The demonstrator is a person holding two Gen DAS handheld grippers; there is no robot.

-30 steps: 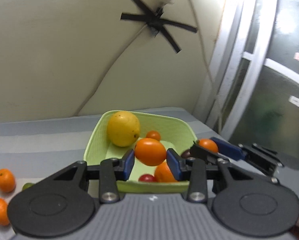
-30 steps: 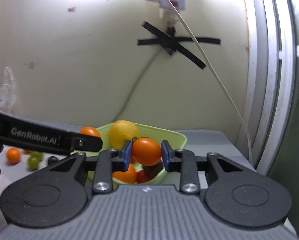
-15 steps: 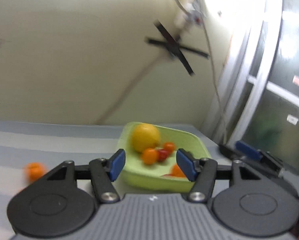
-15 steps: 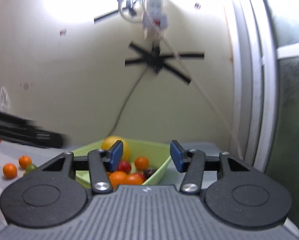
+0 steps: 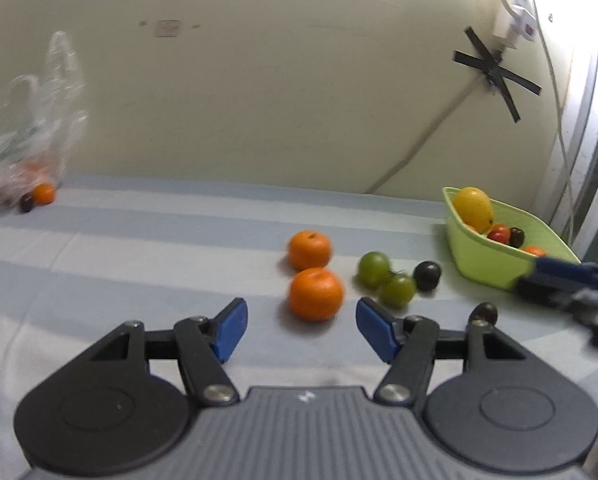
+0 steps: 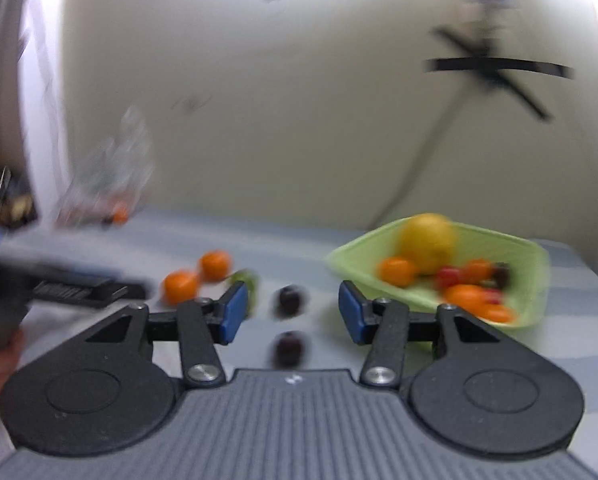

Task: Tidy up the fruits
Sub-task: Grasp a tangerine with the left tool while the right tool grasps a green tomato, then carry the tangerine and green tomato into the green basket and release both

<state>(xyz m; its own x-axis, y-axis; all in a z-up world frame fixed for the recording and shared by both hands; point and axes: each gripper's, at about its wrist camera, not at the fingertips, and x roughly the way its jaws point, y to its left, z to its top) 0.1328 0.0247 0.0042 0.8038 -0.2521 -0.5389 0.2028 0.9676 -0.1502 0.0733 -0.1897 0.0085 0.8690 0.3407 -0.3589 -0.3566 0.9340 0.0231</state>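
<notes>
On the striped cloth (image 5: 139,248): we are working both grippers.
Left gripper (image 5: 301,330): gaping empty, having just opened, before a tangerine (image 5: 316,294).
Right gripper (image 6: 289,312): parted, just narrowing, gripping nothing.

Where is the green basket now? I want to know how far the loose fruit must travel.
In the left wrist view, the green basket sits at the table's far right, near the wall, just right of a dark grape.
</notes>
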